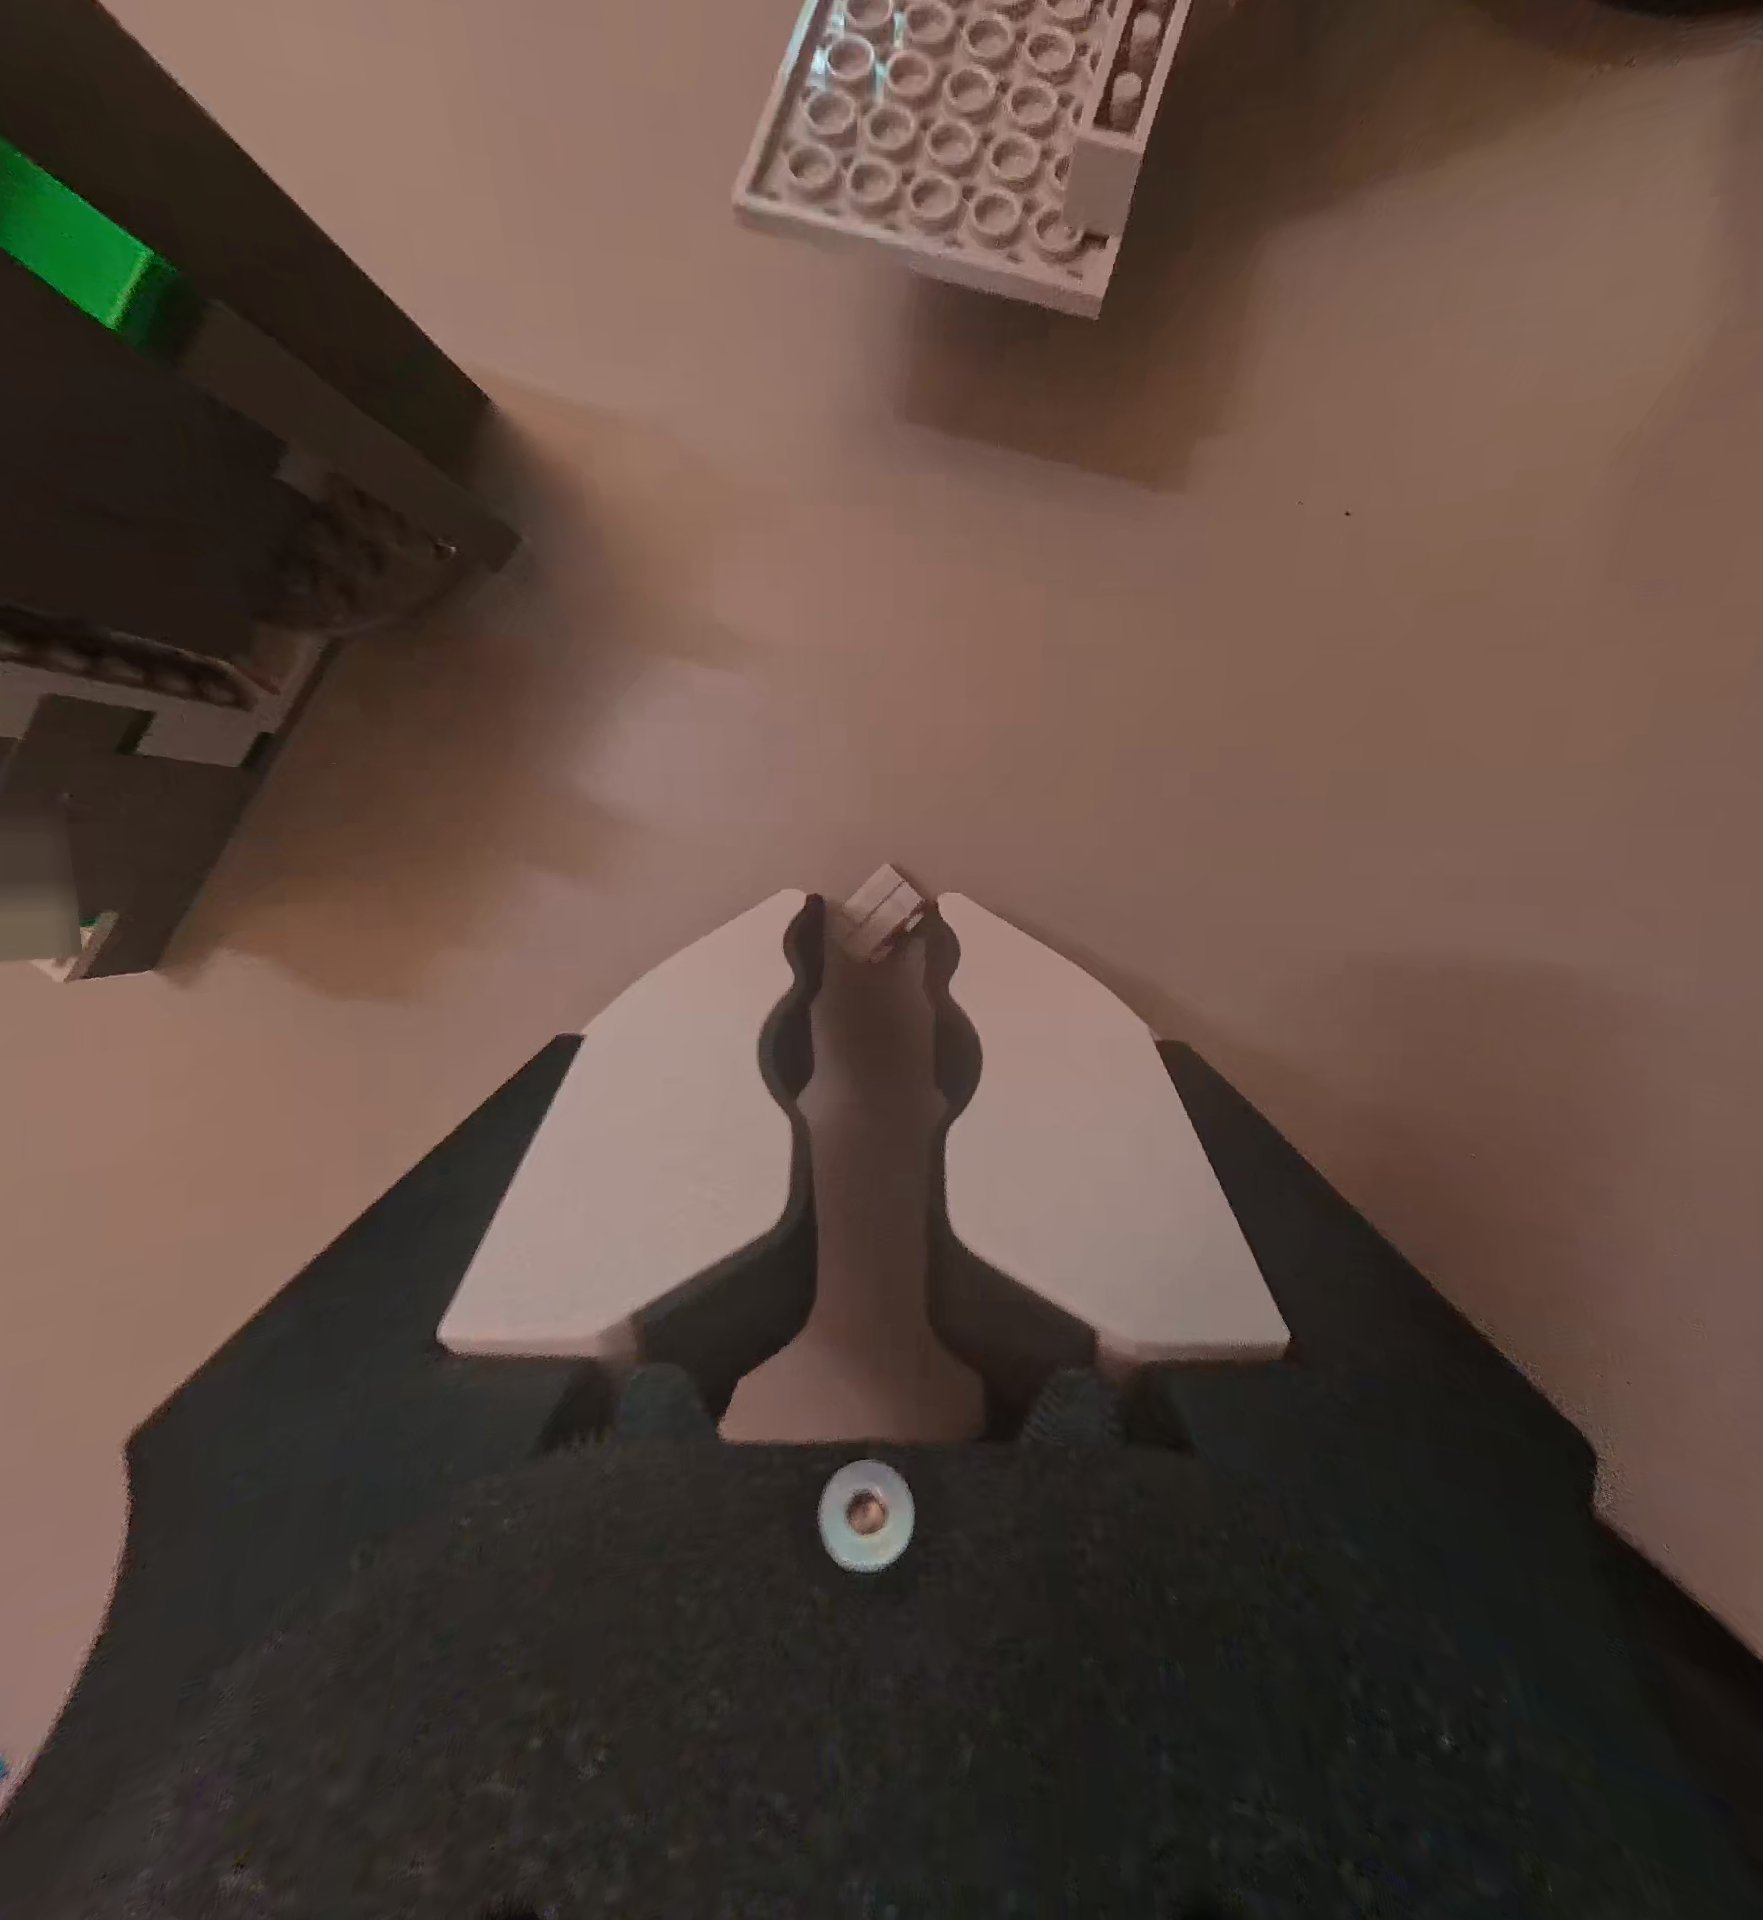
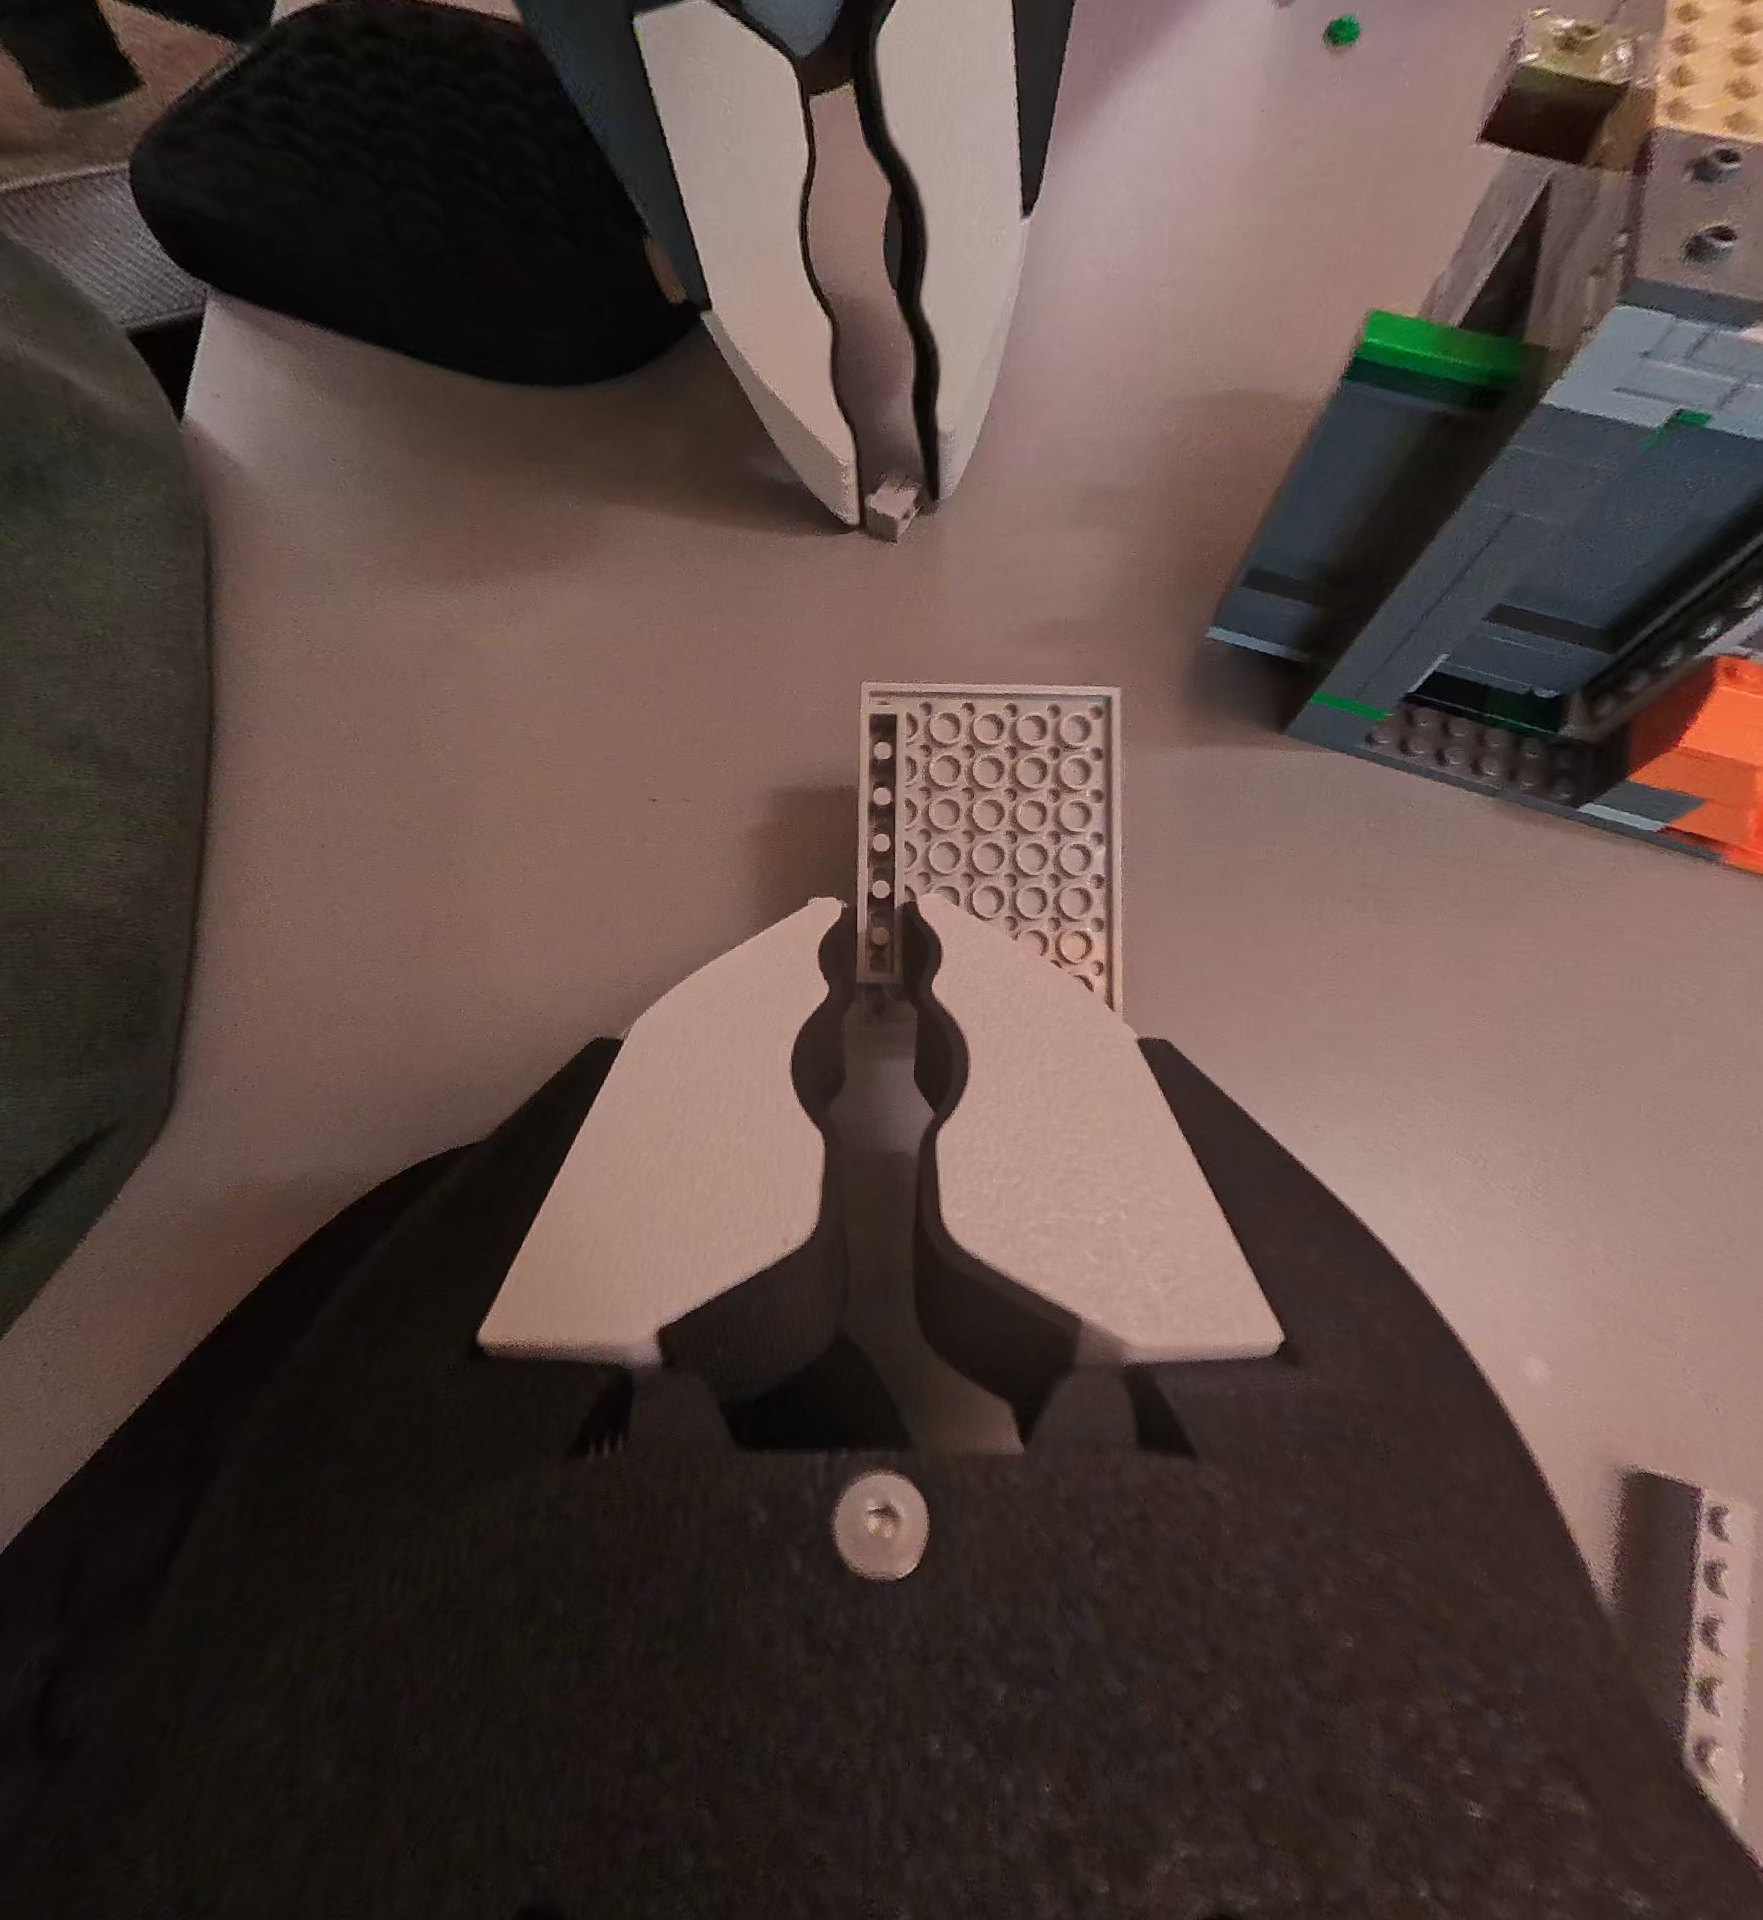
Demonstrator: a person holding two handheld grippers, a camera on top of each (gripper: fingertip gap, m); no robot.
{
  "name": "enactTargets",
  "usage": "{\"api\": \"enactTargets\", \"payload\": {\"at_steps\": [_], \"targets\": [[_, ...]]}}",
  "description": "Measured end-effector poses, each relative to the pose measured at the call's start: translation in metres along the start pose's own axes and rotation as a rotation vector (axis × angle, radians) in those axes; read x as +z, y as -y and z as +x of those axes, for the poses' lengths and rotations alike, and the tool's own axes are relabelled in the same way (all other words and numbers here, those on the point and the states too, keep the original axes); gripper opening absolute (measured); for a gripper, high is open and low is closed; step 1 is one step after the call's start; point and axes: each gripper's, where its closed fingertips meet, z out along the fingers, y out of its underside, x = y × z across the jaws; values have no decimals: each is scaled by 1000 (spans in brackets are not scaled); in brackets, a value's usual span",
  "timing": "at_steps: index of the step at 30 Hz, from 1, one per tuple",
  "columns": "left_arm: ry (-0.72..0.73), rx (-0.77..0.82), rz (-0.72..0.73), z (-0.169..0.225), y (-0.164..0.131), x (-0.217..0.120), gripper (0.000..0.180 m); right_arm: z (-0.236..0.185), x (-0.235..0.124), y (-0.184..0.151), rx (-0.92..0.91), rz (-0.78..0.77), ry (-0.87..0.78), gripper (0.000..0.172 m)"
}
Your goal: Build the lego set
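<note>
Black tong bodies fill both foregrounds over a plain beige worktop. Right tongs narrow, pads pressed on a grey holed beam standing along the left edge of a grey studded plate. Left tongs slightly apart around a small grey brick on the worktop; the right pad touches it, the left pad shows a gap. A grey brick building stands to the right, a dark chair beyond.

Premises appear domestic, a hobby or play area. Evidence: a plain pale bench bearing a part-built toy-brick structure in grey, green and orange, a loose grey studded baseplate, stray small bricks, and a black mesh chair seat alongside.
</note>
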Motion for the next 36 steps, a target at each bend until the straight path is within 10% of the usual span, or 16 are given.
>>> {"api": "enactTargets", "payload": {"at_steps": [9, 17, 26, 36], "targets": [[5, 16, 24, 1, 1, 1, 17, -1, 13, -6, -172, -241, -22, 8], [19, 38, 141, 6, 13, -3, 17, -9, 12, 11, -126, -153, 5, 20], [247, 134, 532, 17, 80, -45, 17, -10, 7, 67, 500, 249, 215, 18], [357, 216, 584, 21, 92, -58, 14, -12, 11, 88, 730, 295, 345, 8]]}}
